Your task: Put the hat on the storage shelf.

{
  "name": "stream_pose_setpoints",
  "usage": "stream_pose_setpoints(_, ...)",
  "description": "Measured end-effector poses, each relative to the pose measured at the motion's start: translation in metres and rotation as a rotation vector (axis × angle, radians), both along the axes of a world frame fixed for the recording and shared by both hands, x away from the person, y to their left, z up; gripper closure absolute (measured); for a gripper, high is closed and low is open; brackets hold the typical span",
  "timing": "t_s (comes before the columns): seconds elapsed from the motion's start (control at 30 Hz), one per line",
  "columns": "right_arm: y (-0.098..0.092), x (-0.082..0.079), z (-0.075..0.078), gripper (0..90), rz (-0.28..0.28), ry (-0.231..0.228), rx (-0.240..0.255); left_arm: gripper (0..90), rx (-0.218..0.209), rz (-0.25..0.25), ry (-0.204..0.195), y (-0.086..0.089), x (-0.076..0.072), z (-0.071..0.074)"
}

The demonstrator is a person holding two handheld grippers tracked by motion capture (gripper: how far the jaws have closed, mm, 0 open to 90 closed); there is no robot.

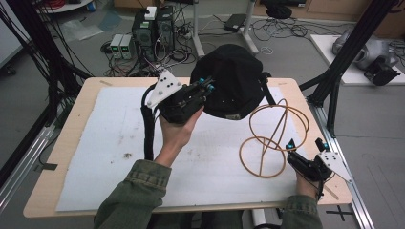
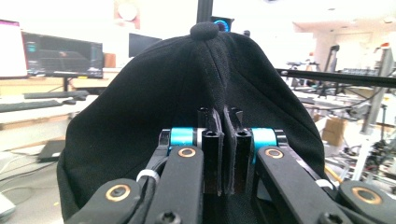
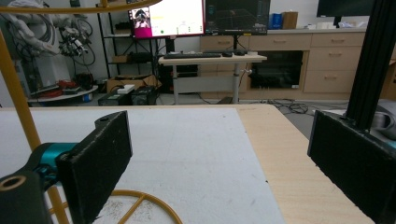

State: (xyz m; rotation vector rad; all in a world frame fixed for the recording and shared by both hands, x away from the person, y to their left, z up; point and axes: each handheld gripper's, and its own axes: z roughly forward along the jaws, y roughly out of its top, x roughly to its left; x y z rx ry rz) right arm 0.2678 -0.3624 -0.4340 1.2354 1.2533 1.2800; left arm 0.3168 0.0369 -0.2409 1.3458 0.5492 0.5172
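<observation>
Left tongs (image 1: 206, 86): clamped on the black cap's (image 1: 234, 81) fabric, carrying it above the far desk (image 1: 71, 124), likely toward the stand.
Right tongs (image 1: 305, 145): jaws wide apart, empty, waiting right of the wire stand (image 1: 270, 140).

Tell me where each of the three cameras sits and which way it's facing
High view: above the person's side, looking forward and down on the table; forearms, left gripper pinching the black cap, right gripper open by the wire hat stand.
Left gripper view: on the left gripper, looking along its shut jaws at the cap.
Right gripper view: on the right gripper, low over the table, facing desks and monitors; stand's base ring at lower left.
Shared: high and left gripper views show the cap.
</observation>
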Motion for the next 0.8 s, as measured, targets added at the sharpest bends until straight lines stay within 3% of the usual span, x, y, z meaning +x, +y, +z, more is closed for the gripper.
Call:
stream_pose_setpoints(0.13,0.002,0.000,0.001,5.5,0.006,-0.004,-0.007,86.8,0.004,-0.076,-0.008,-0.016,0.006,-0.002)
stream_pose_setpoints(0.17,0.002,0.000,0.001,5.5,0.006,-0.003,-0.007,86.7,0.004,-0.076,-0.008,-0.016,0.006,-0.002)
stream_pose_setpoints(0.27,0.002,-0.001,0.001,5.5,0.005,-0.001,-0.011,86.8,-0.023,-0.135,-0.006,-0.025,0.013,-0.004)
stream_pose_setpoints(0.53,0.001,-0.001,0.000,5.5,0.004,0.001,-0.010,86.8,-0.061,-0.213,-0.019,-0.033,0.020,-0.006)
stream_pose_setpoints(0.8,0.000,-0.001,0.000,5.5,0.007,-0.003,-0.016,86.8,-0.151,-0.256,-0.015,-0.034,0.025,-0.003)
